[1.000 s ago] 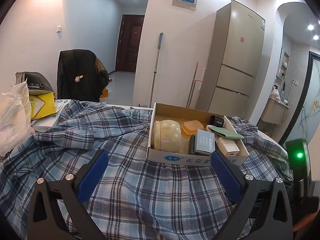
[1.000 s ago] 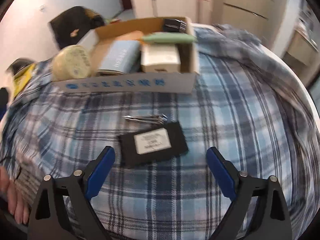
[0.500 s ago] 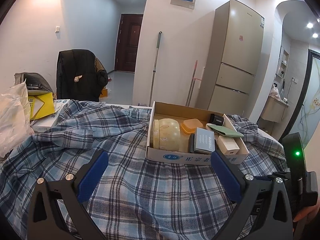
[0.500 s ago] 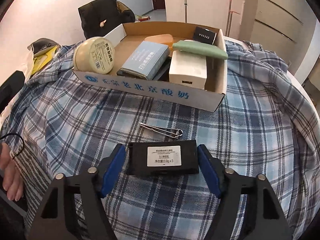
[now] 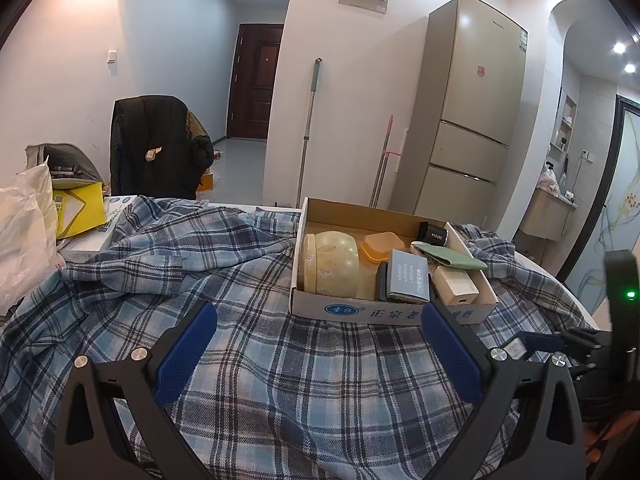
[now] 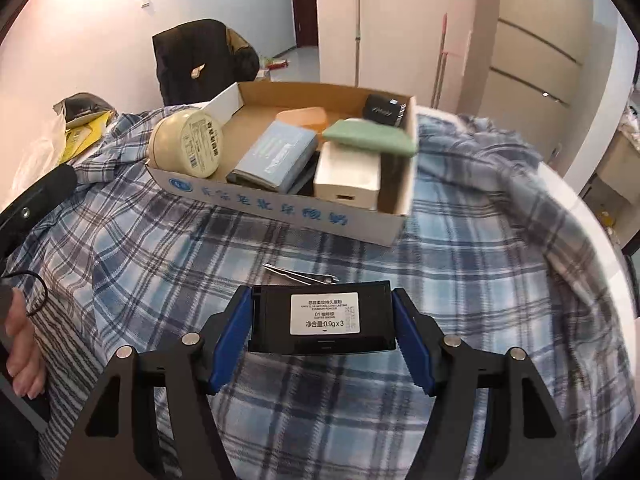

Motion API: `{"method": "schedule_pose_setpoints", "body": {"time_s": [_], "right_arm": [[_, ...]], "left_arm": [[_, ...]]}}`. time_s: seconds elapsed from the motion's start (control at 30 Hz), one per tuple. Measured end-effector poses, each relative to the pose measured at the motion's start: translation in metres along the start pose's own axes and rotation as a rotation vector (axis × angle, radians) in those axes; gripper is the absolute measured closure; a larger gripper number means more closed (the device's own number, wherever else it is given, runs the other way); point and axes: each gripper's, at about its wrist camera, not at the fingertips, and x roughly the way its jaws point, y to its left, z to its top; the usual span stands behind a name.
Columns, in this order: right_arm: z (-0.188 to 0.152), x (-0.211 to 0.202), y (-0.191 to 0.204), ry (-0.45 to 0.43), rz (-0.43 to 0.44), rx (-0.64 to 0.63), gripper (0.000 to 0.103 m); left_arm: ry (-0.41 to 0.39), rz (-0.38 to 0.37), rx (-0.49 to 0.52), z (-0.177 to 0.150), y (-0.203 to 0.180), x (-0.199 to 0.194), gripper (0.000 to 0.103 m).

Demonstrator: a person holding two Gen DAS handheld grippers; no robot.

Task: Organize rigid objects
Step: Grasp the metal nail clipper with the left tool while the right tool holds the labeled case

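- Since half a second ago, the right gripper (image 6: 322,330) has closed its jaws on the black case (image 6: 322,322), just before the cardboard box (image 6: 288,208); tweezers (image 6: 302,276) lie between.
- Left gripper (image 5: 316,354) hovers, jaws apart, holding nothing.
- Risk: the smooth case may slip or twist when lifted.
- Box looks crowded; open room remains along its far wall.

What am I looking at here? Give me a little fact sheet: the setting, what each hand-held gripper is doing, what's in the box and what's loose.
setting: plaid cloth over a table
right hand-held gripper: shut on black case with white label
left hand-held gripper: open, holding nothing
cardboard box: cream round tin, blue-grey booklet, white box, green pouch, orange container, small black box
loose: metal tweezers beyond the case
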Motion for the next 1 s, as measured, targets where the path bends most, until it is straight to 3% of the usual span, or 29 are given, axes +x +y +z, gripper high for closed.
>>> {"method": "schedule_pose_setpoints", "body": {"time_s": [0.27, 0.4, 0.57, 0.63, 0.73, 0.87, 1.0], "right_arm": [[-0.017, -0.018, -0.037, -0.024, -0.105, 0.048, 0.036], [-0.021, -0.018, -0.066, -0.036, -0.106, 0.165, 0.036], [-0.025, -0.014, -0.083, -0.024, -0.071, 0.227, 0.036], [-0.028, -0.014, -0.088, -0.023, -0.064, 0.252, 0.036], [-0.031, -0.019, -0.091, -0.038, -0.063, 0.261, 0.036], [-0.032, -0.025, -0.092, -0.059, -0.078, 0.258, 0.036], [-0.033, -0.025, -0.092, -0.055, -0.073, 0.259, 0.036]], "left_arm": [[0.014, 0.027, -0.004, 0.007, 0.0, -0.005, 0.0], [0.133, -0.108, -0.049, 0.014, -0.01, 0.005, 0.002], [0.252, -0.248, 0.085, 0.017, -0.045, 0.026, 0.026], [0.32, -0.296, 0.172, 0.015, -0.062, 0.04, 0.046], [0.391, -0.314, 0.283, 0.007, -0.083, 0.057, 0.067], [0.448, -0.349, 0.381, -0.007, -0.11, 0.07, 0.075], [0.451, -0.323, 0.444, -0.016, -0.127, 0.078, 0.076]]}}
